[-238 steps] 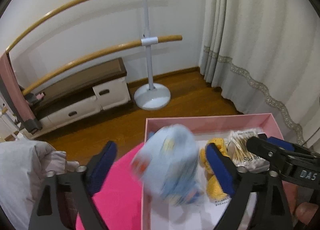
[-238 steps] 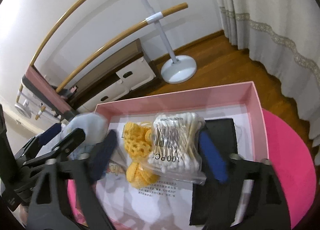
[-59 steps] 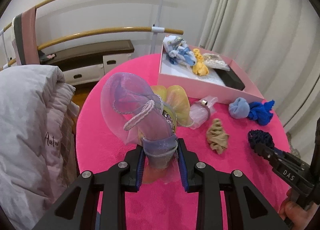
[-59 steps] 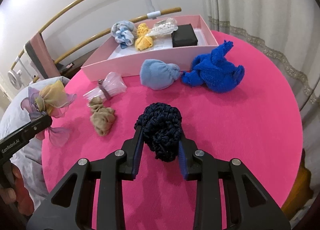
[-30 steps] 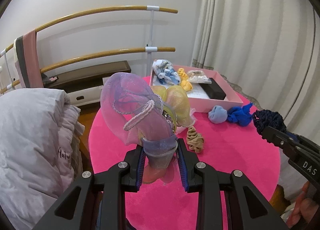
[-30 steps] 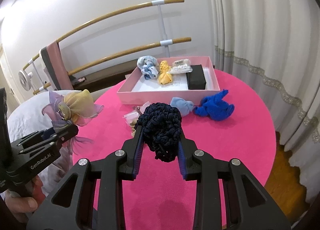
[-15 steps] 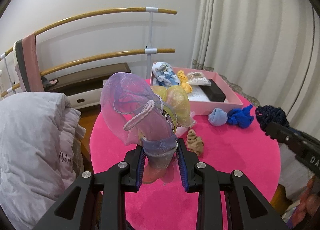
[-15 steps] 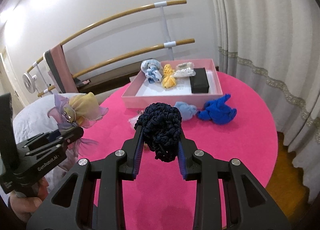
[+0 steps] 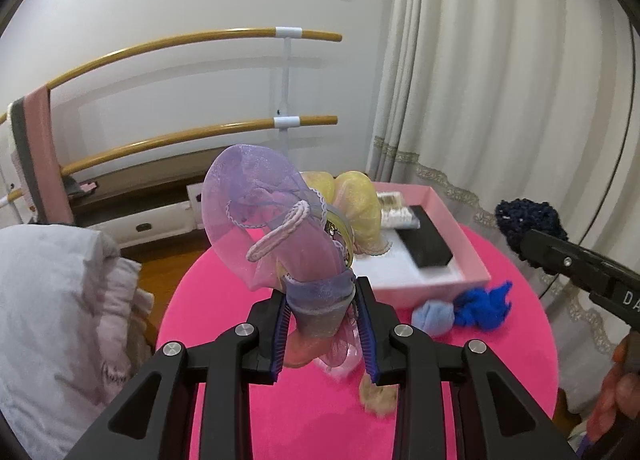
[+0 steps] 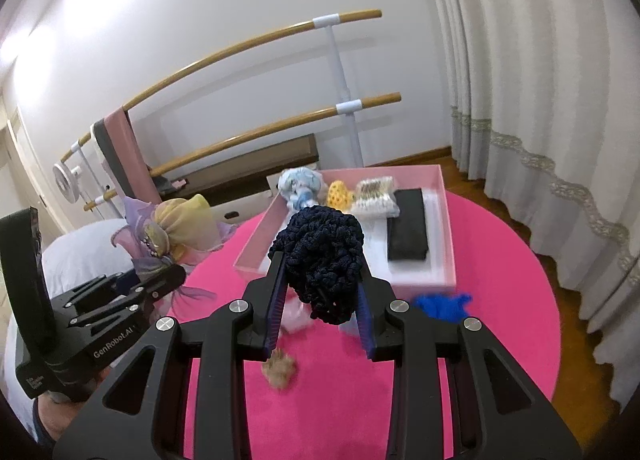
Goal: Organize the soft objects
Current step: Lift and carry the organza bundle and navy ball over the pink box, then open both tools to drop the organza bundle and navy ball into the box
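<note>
My left gripper point(image 9: 323, 330) is shut on a purple and yellow organza hair bow point(image 9: 276, 227) and holds it high above the pink round table point(image 9: 304, 412). It also shows in the right wrist view point(image 10: 176, 236). My right gripper point(image 10: 320, 310) is shut on a dark navy knitted scrunchie point(image 10: 322, 256), also held above the table; the scrunchie shows at the right of the left wrist view point(image 9: 528, 219). The pink box point(image 10: 447, 244) stands at the table's far side and holds a blue-white scrunchie point(image 10: 298, 185), a yellow one point(image 10: 338, 192), cotton swabs point(image 10: 374, 195) and a black case point(image 10: 408, 230).
On the table lie a light blue sock ball point(image 9: 434, 316), a royal blue cloth point(image 9: 484, 306) and a tan scrunchie point(image 10: 280, 370). A grey padded jacket point(image 9: 52, 320) is at the left. Ballet bars point(image 9: 192, 131) and curtains point(image 9: 500, 79) stand behind.
Both grippers have risen and drawn back from the table with their items still held. The view now tilts more toward the pink box, which looks nearer.
</note>
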Tool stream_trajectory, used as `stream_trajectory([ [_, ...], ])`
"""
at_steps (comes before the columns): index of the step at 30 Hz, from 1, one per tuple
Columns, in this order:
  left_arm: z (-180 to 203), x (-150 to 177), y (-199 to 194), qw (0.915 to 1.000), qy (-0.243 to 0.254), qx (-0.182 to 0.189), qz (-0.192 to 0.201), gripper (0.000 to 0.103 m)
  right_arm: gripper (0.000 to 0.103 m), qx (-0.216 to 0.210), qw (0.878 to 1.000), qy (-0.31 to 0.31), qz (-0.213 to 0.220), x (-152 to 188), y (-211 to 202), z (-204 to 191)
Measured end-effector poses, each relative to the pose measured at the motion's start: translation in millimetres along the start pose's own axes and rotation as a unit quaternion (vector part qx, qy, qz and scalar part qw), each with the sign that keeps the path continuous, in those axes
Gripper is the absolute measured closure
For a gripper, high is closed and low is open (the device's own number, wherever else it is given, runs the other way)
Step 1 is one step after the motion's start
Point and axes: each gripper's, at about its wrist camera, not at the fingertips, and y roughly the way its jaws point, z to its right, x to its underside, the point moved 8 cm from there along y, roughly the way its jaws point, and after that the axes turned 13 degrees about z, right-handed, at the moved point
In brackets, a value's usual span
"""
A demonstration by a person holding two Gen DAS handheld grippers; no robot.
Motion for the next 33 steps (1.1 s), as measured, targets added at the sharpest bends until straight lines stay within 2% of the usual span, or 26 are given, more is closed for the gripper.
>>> stream_trajectory([
  [13,-1.7,-40.1,129.2,0.9989,-0.006,0.016,-0.044,0.075,0.073,-0.008,0.999,0.021,-0.033,-23.5,86.8,21.5],
  [23,-4.3,-33.9,223.7,0.996,-0.008,0.008,-0.088,0.073,0.073,-0.001,0.996,0.039,-0.084,1.4,145.5,40.4],
  [29,1.0,-33.9,263.2,0.9943,-0.007,0.005,-0.106,0.072,0.073,0.002,0.992,0.054,-0.111,19.3,168.4,49.3],
  [30,0.8,-34.6,267.1,0.9942,-0.007,0.004,-0.107,0.065,0.072,0.003,0.992,0.056,-0.114,21.0,171.0,50.4],
  [33,-0.7,-36.5,272.2,0.9949,-0.004,-0.006,-0.1,0.037,0.067,0.004,0.991,0.058,-0.121,24.5,175.5,52.5],
])
